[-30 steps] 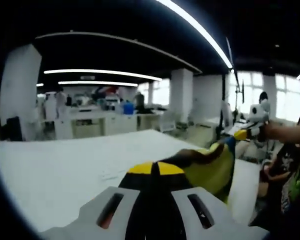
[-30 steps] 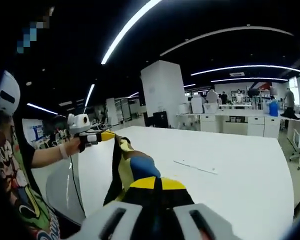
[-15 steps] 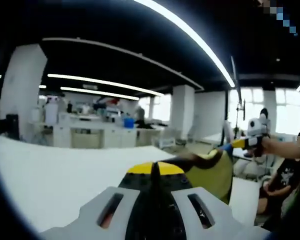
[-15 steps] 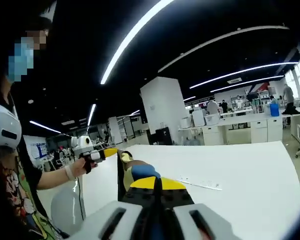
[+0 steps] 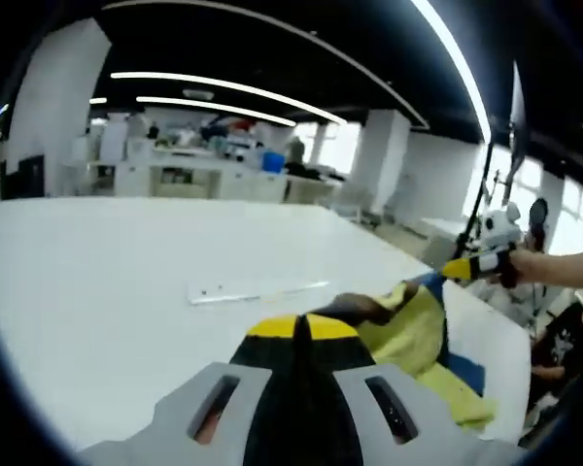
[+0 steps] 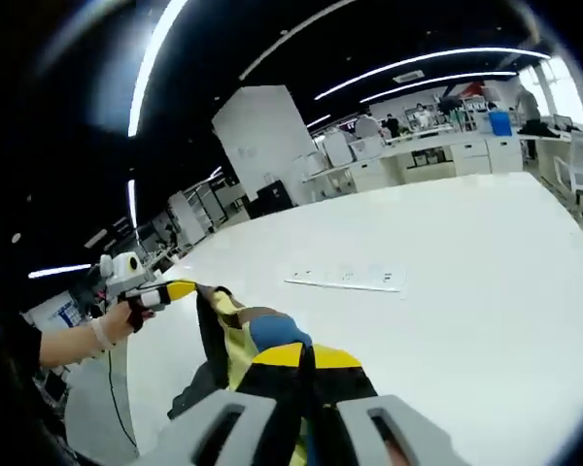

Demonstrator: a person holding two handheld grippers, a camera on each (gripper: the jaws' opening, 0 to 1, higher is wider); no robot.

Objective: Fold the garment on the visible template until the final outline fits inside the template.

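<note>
Yellow, black and blue garment (image 5: 413, 325) hangs bunched at 4 o'clock, stretched between both clenched claws; template unseen.

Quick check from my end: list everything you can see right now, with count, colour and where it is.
garment: one, yellow with blue and dark patches, stretched between the two grippers, its lower part on the table's near edge.
clear strip: one, transparent, lying flat on the table beyond the garment.
table: one, white, large, under everything.
desks: a row, white, at the far wall.
pillars: several, white, in the background.
ceiling lights: several long white strips overhead.
left gripper: yellow-tipped, shut on the garment.
right gripper: yellow-tipped, shut on the garment.
person's hand: one, holding the left gripper.
</note>
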